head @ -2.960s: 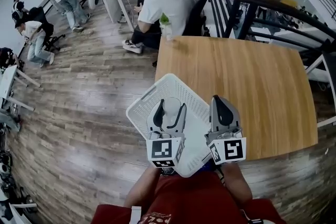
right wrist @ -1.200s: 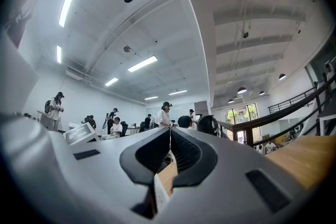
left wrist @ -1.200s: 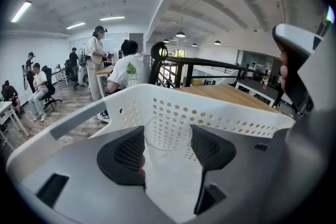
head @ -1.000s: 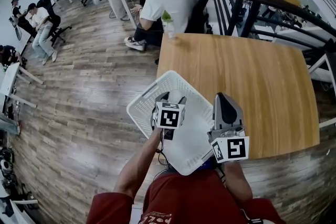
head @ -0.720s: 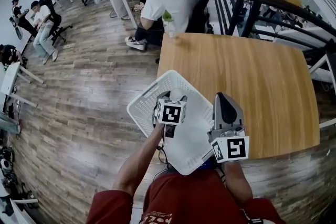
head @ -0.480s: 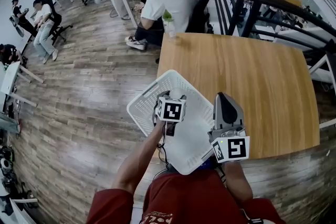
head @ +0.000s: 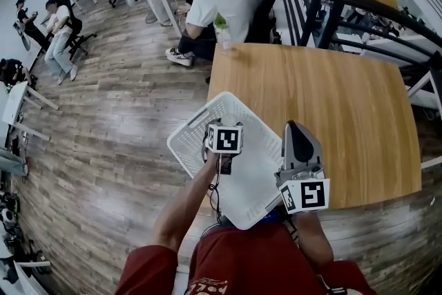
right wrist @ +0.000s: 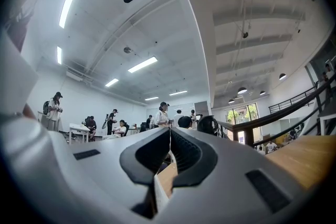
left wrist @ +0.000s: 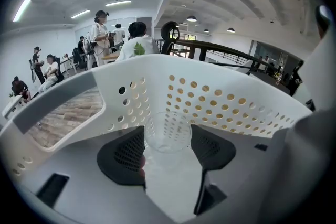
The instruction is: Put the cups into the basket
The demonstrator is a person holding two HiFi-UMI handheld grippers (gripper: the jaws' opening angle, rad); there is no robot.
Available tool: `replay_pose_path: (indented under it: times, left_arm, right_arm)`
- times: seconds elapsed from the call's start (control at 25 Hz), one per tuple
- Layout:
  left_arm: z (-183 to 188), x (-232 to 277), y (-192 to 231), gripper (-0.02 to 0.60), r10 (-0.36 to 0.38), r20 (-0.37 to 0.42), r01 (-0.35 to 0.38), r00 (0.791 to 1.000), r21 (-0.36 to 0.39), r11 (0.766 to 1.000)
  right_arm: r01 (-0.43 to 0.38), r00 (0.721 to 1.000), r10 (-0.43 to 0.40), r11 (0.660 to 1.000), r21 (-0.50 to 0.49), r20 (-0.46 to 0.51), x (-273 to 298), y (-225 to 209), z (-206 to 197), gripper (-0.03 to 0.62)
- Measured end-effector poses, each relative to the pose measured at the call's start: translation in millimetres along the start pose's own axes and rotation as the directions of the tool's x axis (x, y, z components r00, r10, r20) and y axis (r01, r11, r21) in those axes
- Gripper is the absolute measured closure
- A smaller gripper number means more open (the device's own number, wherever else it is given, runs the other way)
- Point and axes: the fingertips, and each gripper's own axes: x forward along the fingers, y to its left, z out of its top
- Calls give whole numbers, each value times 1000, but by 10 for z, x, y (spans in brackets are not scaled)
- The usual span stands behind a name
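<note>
Cup [left wrist: 168, 131] gripped inside the basket [left wrist: 226, 99]

Clear plastic, with its open mouth turned toward the perforated far wall of the white basket, the cup is pinched at both sides by the dark pads of the left gripper [left wrist: 168, 139], whose jaws are kept apart by it. In the head view that gripper is seen tilted down into the basket, so the cup is covered there by its marker cube. The basket is set at the near left corner of the wooden table [head: 331, 114], with part of it past the table's edge. Just beside the basket's right side the right gripper [right wrist: 169, 136] is held over the table, its jaws pressed together with nothing between them. A green-topped bottle [head: 219, 30] is seen at the table's far left corner.
</note>
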Motion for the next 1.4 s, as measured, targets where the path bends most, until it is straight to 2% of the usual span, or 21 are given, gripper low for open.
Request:
replay_pose_path:
  times: [0.52, 0.76, 1.4]
  left_arm:
    - [-51, 66, -33, 300, -32, -27, 30, 999, -61, 998]
    - [-70, 42, -95, 299, -41, -49, 40, 998, -16, 999]
    - [-127, 29, -118, 299, -32, -39, 31, 999, -28, 999]
  right_arm:
    - [-3, 1000, 3, 1000, 3, -6, 0, 11, -15, 583]
    - [-9, 1000, 9, 1000, 6, -3, 15, 38, 2, 583]
    - [-3, 1000, 3, 1000, 6, 3, -4, 23, -27, 583]
